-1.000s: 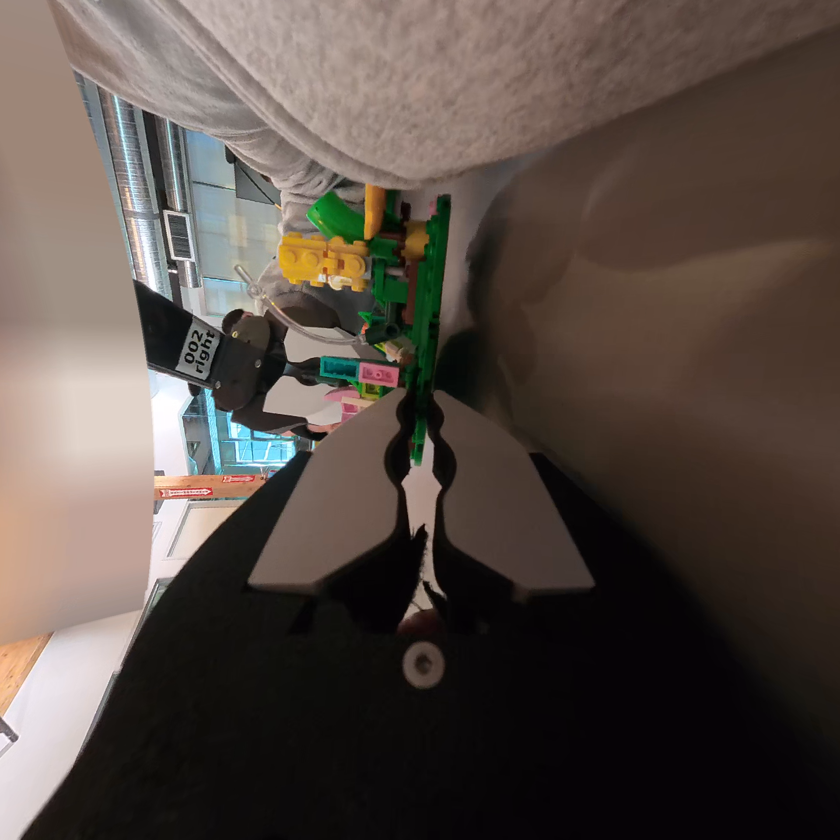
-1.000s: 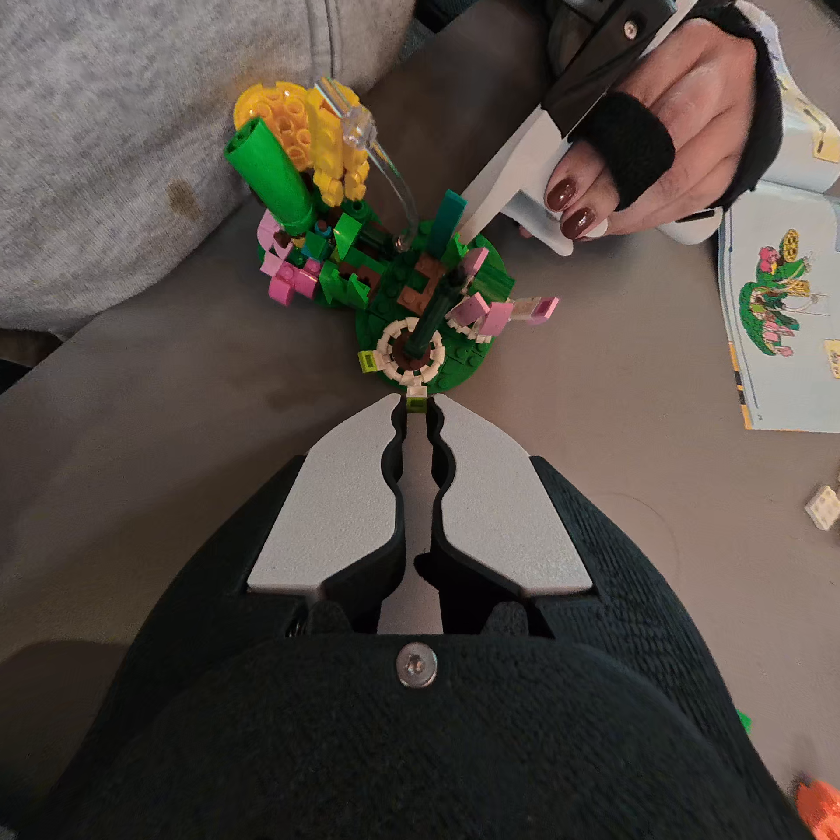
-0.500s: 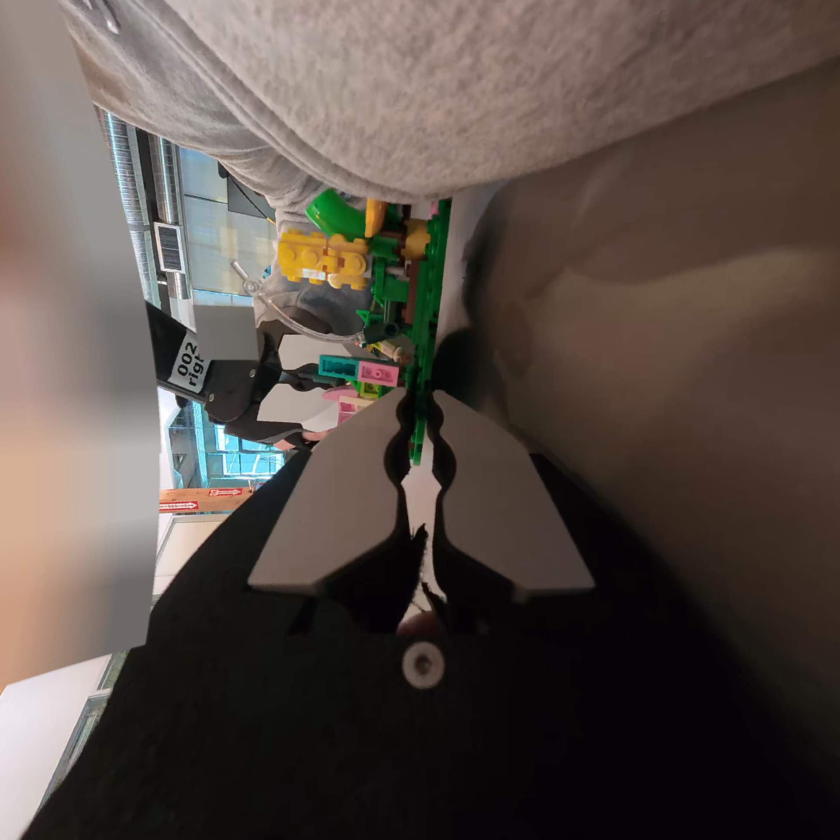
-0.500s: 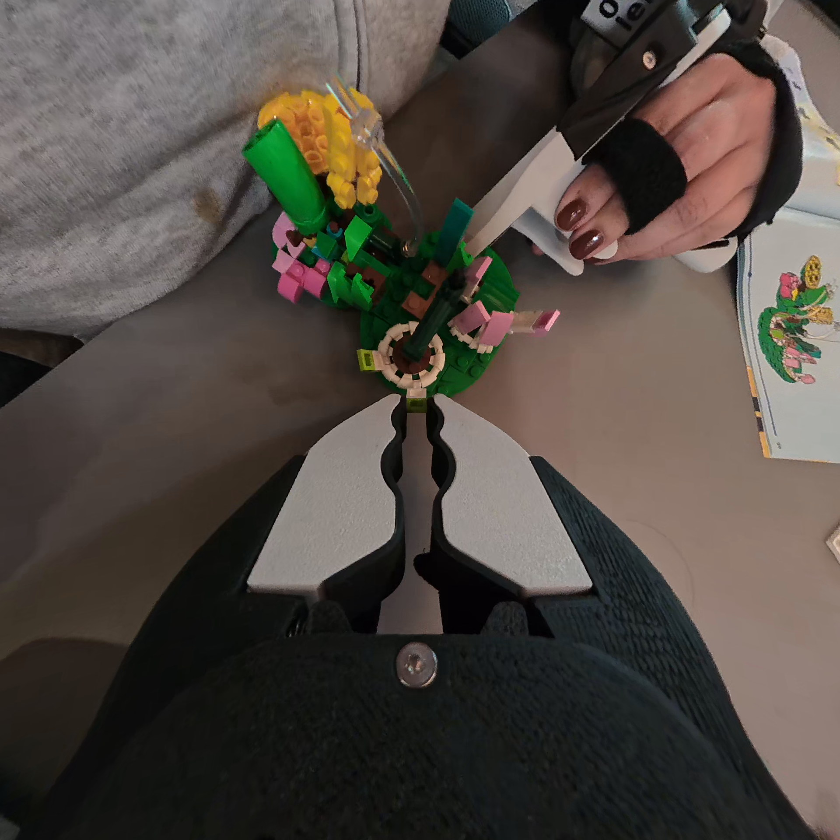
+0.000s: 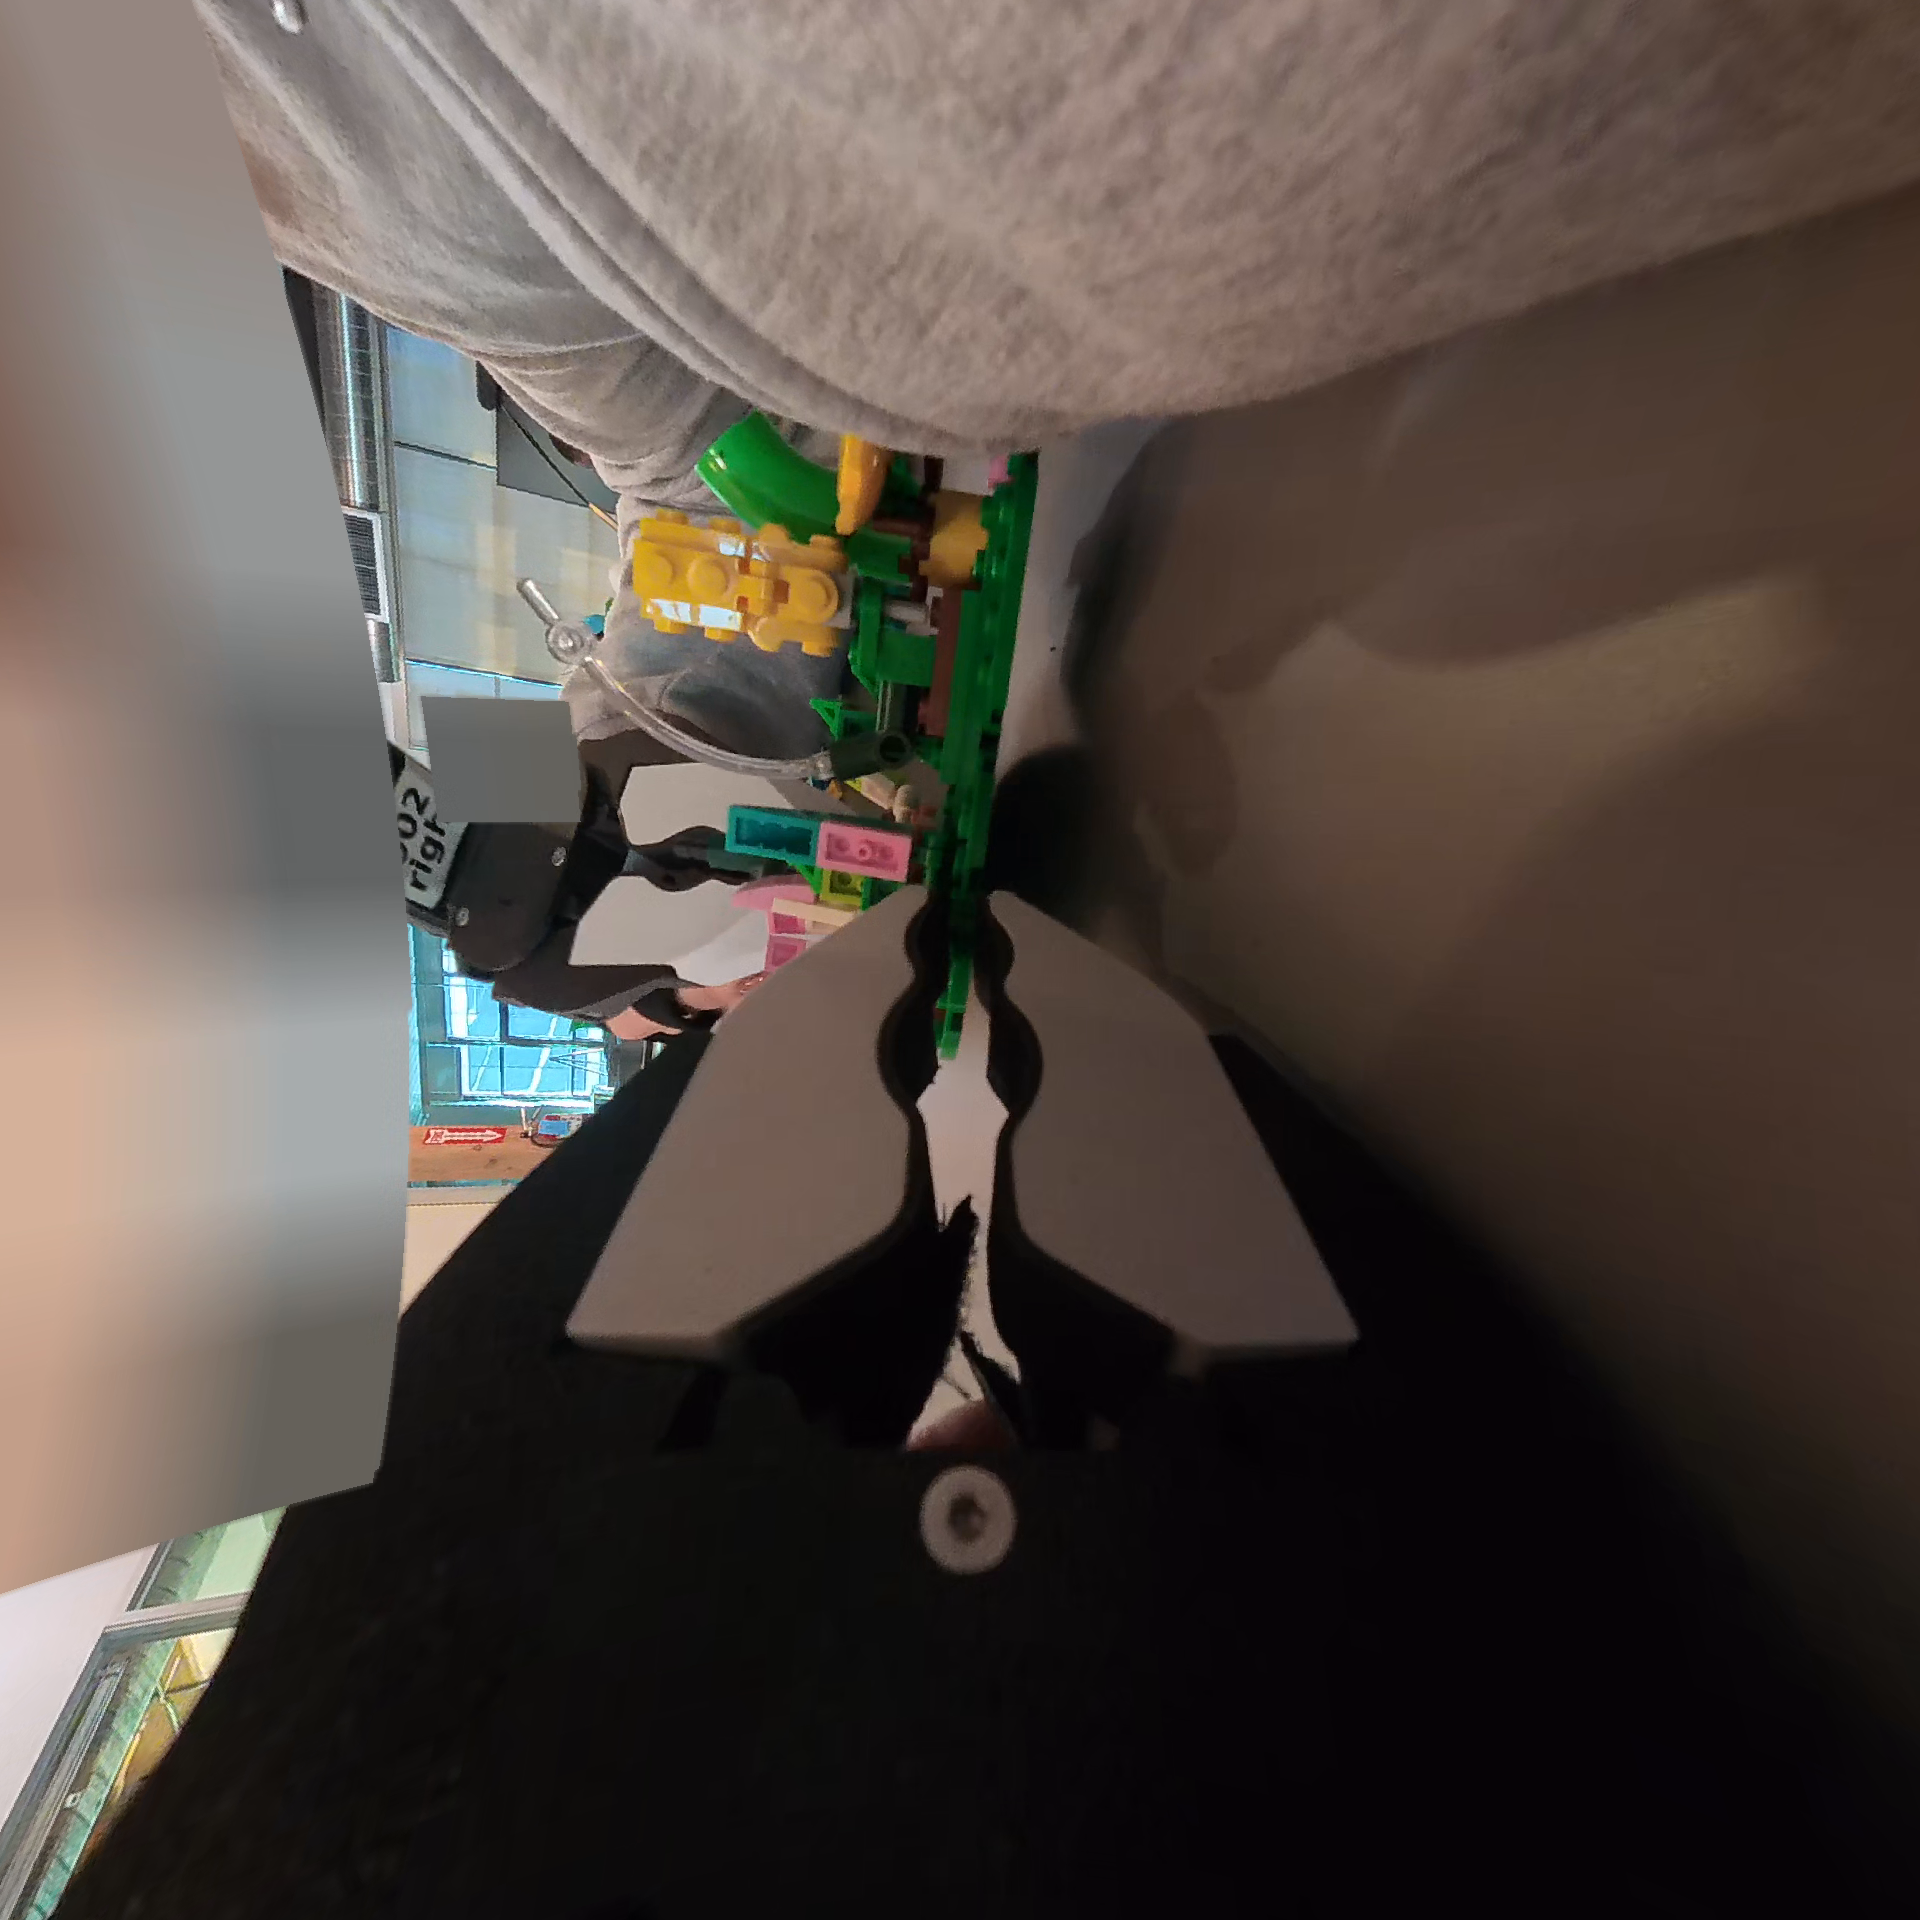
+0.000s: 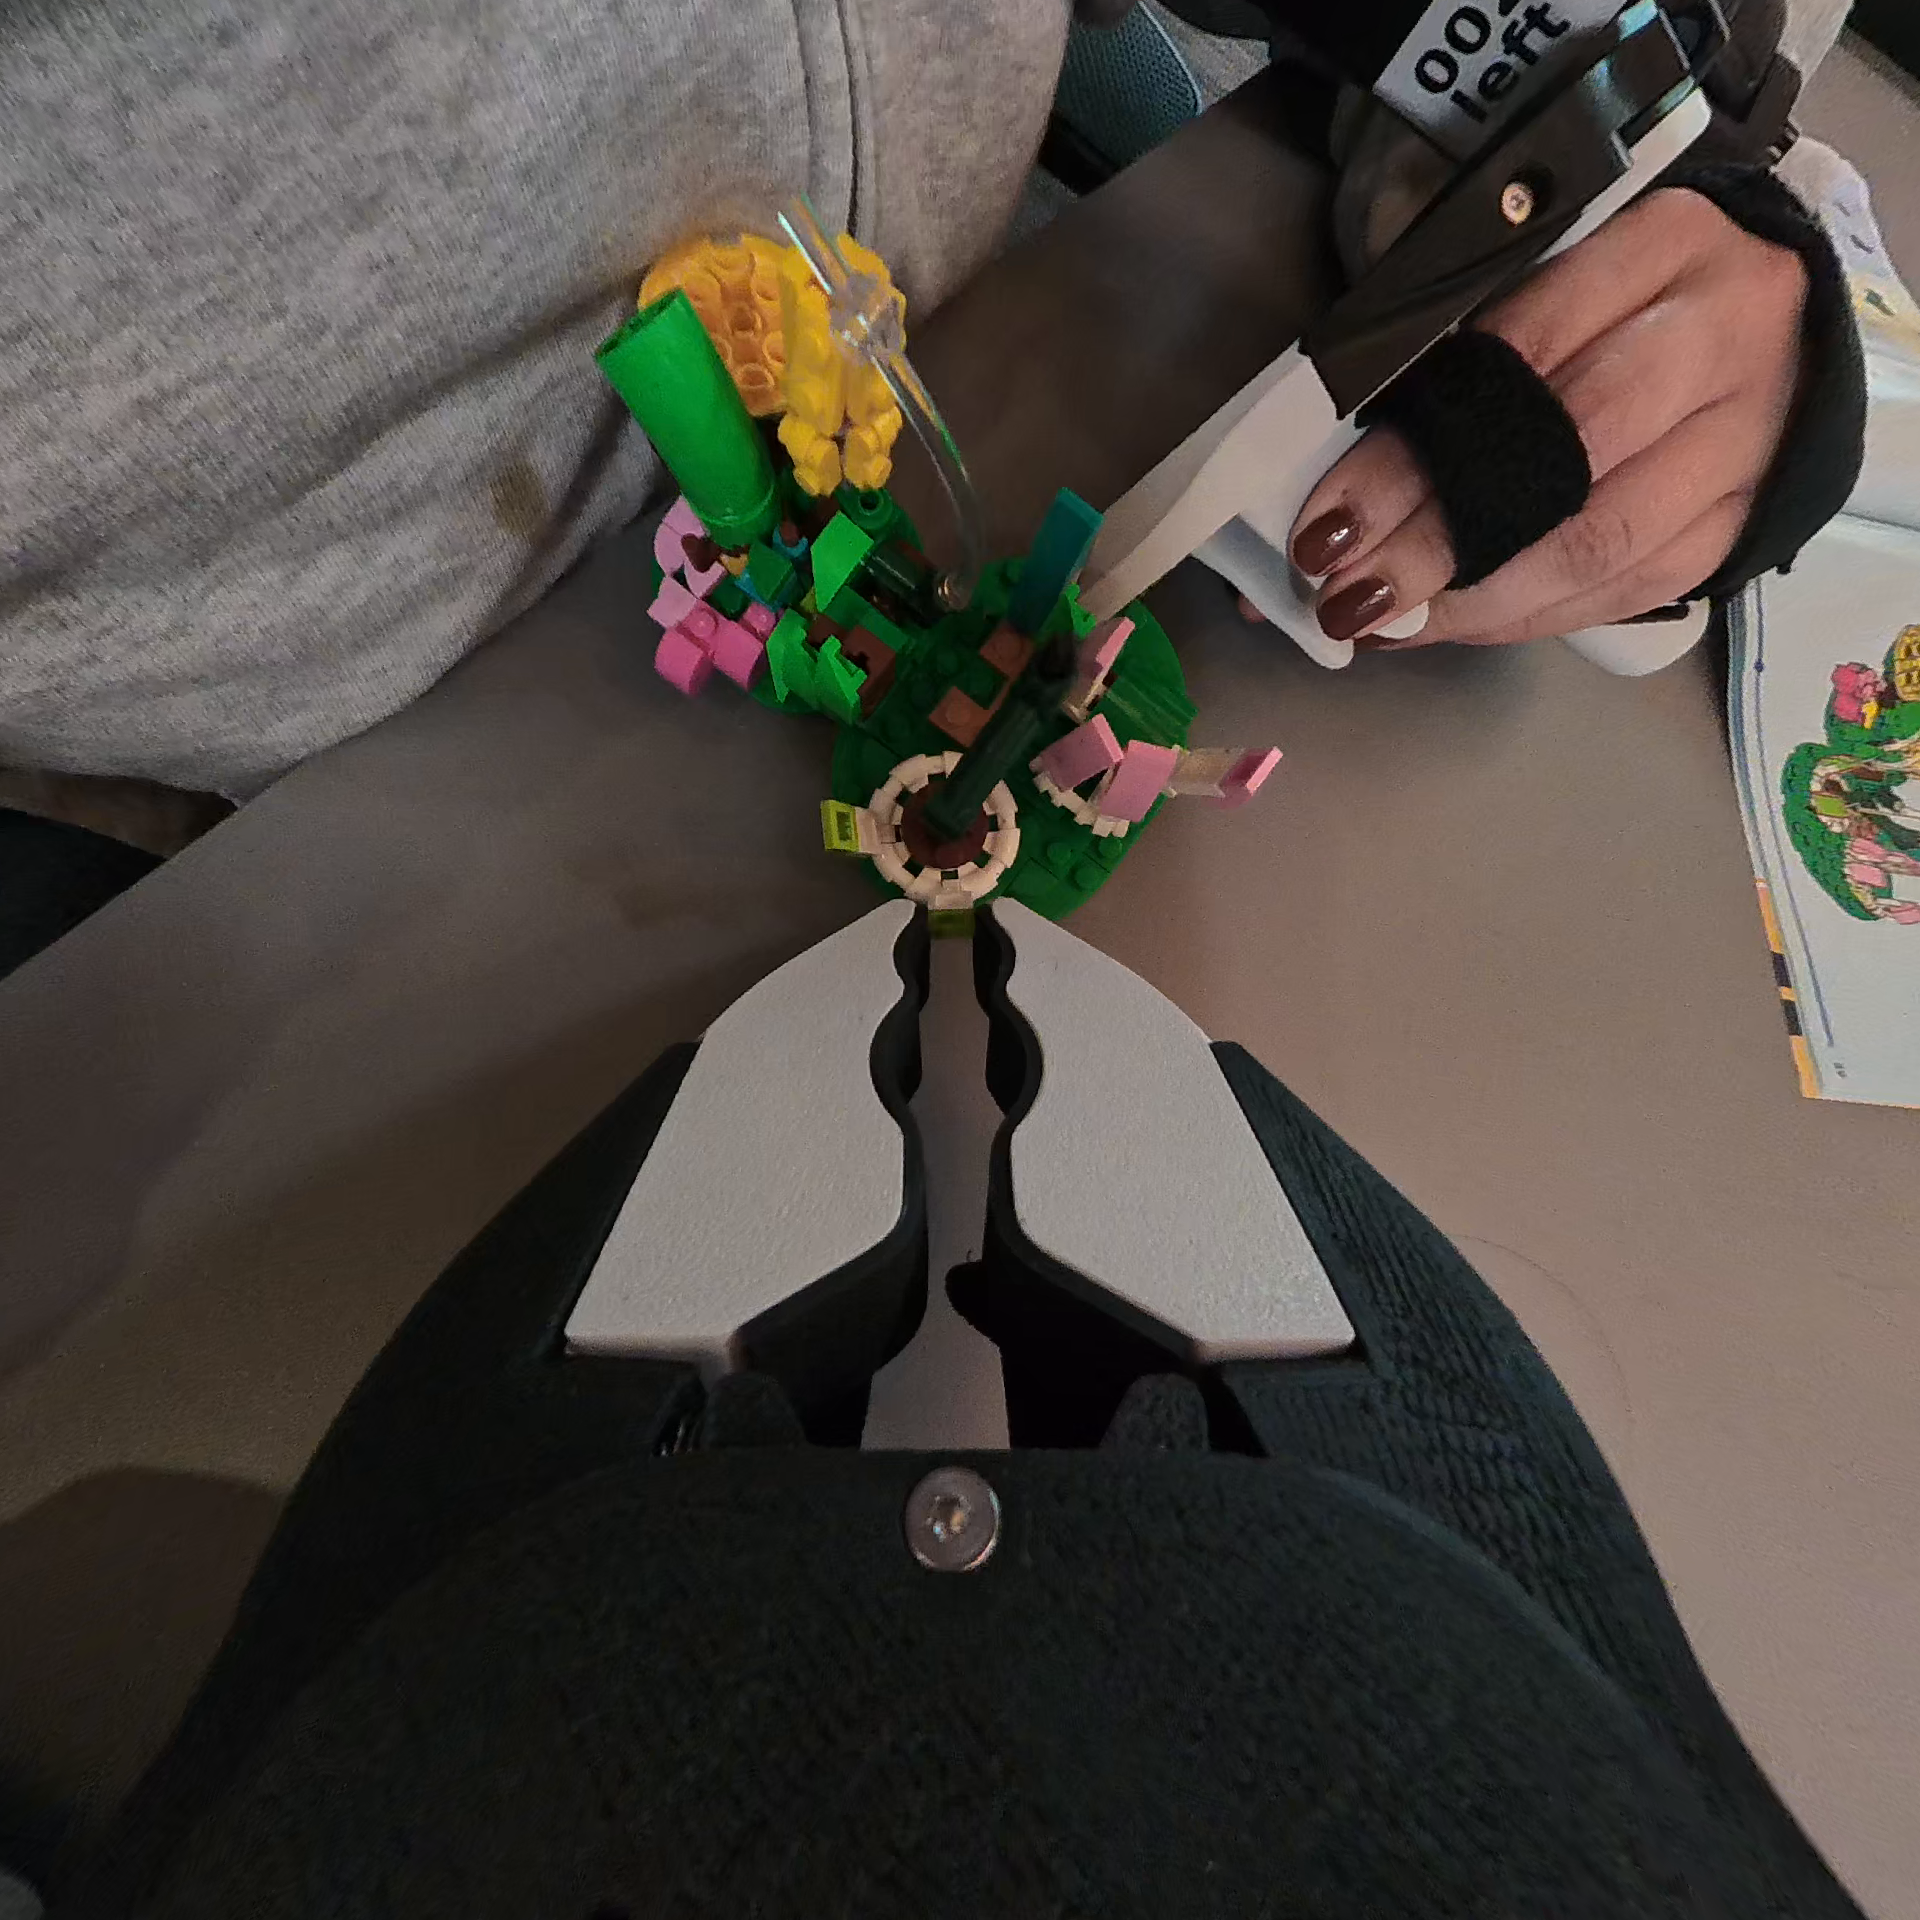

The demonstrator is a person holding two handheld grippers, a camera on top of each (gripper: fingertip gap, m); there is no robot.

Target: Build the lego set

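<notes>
Your left tongs [image 5: 954, 914] are pinched on the edge of the green base plate [image 5: 982, 665] of the flower model [image 6: 914, 665]. Your right tongs [image 6: 945, 920], nearly closed, nip a small lime piece [image 6: 948, 923] at the model's near rim. A booklet [image 6: 1839, 810] lies farther right.

Lego model [image 6: 997, 727] on table [image 6: 1403, 935], sweatshirt [image 6: 364, 312] behind, instruction booklet [image 6: 1839, 831] to its right

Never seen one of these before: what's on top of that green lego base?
On the green base stand a yellow flower, pink bricks, a white ring around a dark stem. Its underside against the table is hidden.
</notes>
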